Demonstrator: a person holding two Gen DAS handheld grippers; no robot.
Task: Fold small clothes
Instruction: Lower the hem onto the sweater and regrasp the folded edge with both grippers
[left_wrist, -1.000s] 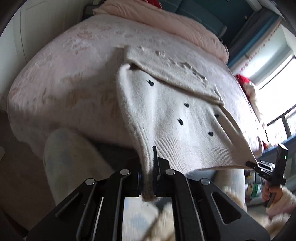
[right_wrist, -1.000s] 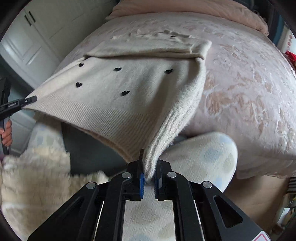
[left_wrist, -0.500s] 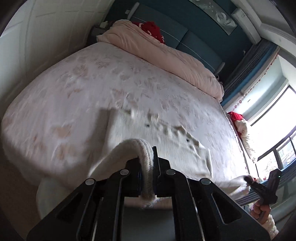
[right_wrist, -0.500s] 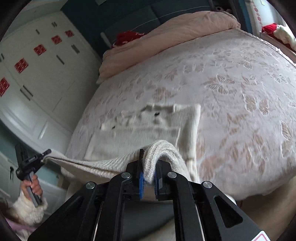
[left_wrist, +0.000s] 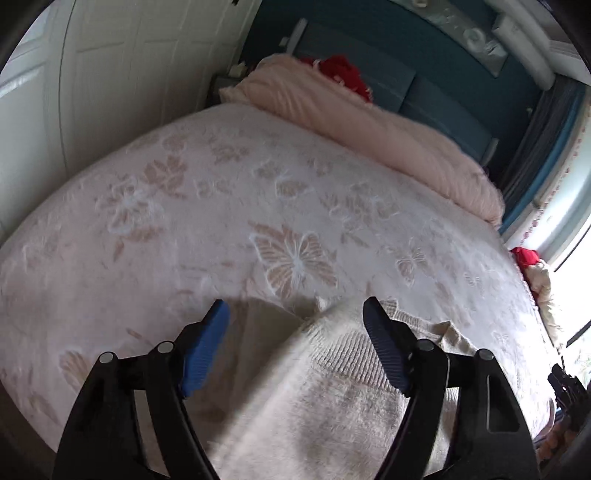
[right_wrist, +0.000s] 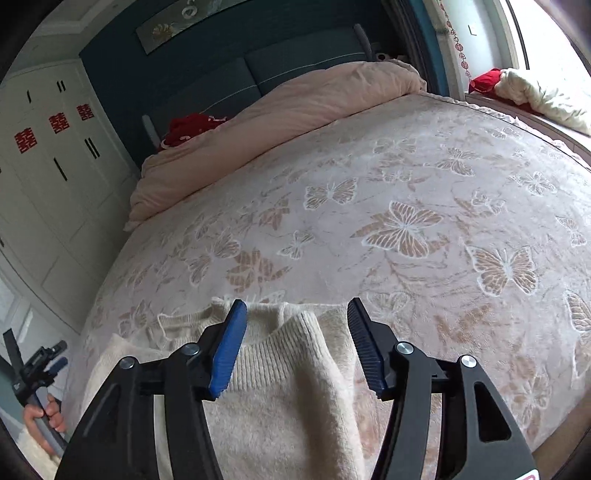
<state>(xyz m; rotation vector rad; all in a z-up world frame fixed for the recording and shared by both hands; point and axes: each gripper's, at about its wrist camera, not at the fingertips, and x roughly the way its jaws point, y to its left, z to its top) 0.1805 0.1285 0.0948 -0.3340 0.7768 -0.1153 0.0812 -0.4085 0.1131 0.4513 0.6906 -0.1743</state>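
A cream knit sweater (left_wrist: 332, 387) lies folded at the near edge of the bed, its ribbed hem laid over the top. My left gripper (left_wrist: 295, 314) is open, its jaws wide apart above the hem's corner, holding nothing. In the right wrist view the same sweater (right_wrist: 280, 369) lies under my right gripper (right_wrist: 295, 310), which is also open and empty, with the ribbed hem between and below the jaws. The left gripper also shows at the left edge of the right wrist view (right_wrist: 37, 365), held in a hand.
The bed (right_wrist: 406, 206) has a pink butterfly-pattern cover. A rolled pink duvet (left_wrist: 369, 136) lies along the headboard beside a red cushion (left_wrist: 343, 74). White wardrobes (right_wrist: 55, 166) stand on the left. A window sill with red and cream fabric (right_wrist: 517, 88) is at the right.
Both grippers carried the sweater's hem up and forward over the garment, laid it down on the bed, then opened and let go.
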